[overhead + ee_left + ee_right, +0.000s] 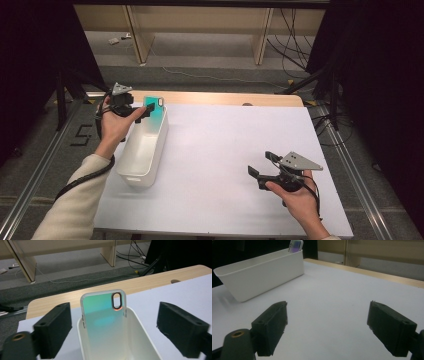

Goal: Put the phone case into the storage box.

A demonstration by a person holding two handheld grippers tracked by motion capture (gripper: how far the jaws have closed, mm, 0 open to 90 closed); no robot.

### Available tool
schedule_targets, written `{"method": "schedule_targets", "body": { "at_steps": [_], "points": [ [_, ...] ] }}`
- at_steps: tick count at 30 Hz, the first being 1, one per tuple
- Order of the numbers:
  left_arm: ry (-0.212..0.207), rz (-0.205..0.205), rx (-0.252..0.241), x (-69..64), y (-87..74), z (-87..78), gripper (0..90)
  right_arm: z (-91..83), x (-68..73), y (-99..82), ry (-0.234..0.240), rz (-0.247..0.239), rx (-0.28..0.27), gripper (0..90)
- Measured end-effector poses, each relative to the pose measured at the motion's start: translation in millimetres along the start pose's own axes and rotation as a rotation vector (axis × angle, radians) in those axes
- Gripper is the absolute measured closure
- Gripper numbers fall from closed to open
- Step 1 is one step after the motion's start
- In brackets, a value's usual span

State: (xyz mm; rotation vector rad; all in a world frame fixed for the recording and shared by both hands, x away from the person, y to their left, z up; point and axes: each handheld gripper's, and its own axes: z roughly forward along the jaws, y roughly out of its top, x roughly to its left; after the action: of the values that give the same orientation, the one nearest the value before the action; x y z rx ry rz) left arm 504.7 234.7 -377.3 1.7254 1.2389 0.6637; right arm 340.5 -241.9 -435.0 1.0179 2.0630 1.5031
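Phone case stands propped in white bin, left claw spread wide, gripping nothing; best lifted straight clear without nudging it.

A lab-like recording room: black curtains, loose floor cables, a white-topped table on metal rails

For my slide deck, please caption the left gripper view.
Open left gripper behind an iridescent green phone case leaning upright against the end wall of a white plastic bin.
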Motion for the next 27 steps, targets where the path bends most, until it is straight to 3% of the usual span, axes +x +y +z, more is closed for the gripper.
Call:
{"method": "schedule_targets", "body": {
  "at_steps": [8,14,23,27],
  "points": [
    [-0.039,0.007,-0.012,-3.7,-3.4,-11.0,1.0,-1.3,-0.8,0.9,-0.019,-0.014,0.007,17.4],
    [-0.097,0.018,-0.027,-10.0,-8.0,-17.0,0.1,-0.9,0.0,0.8,-0.014,-0.009,0.007,17.3],
    [-0.124,0.045,-0.03,-18.4,-14.6,-24.2,0.2,-0.9,-0.4,0.8,-0.017,-0.009,0.008,17.1],
    [-0.148,0.038,-0.039,-23.0,-16.9,-29.0,0.2,-1.7,-0.7,1.1,-0.017,-0.013,0.015,17.0]
  ]
}}
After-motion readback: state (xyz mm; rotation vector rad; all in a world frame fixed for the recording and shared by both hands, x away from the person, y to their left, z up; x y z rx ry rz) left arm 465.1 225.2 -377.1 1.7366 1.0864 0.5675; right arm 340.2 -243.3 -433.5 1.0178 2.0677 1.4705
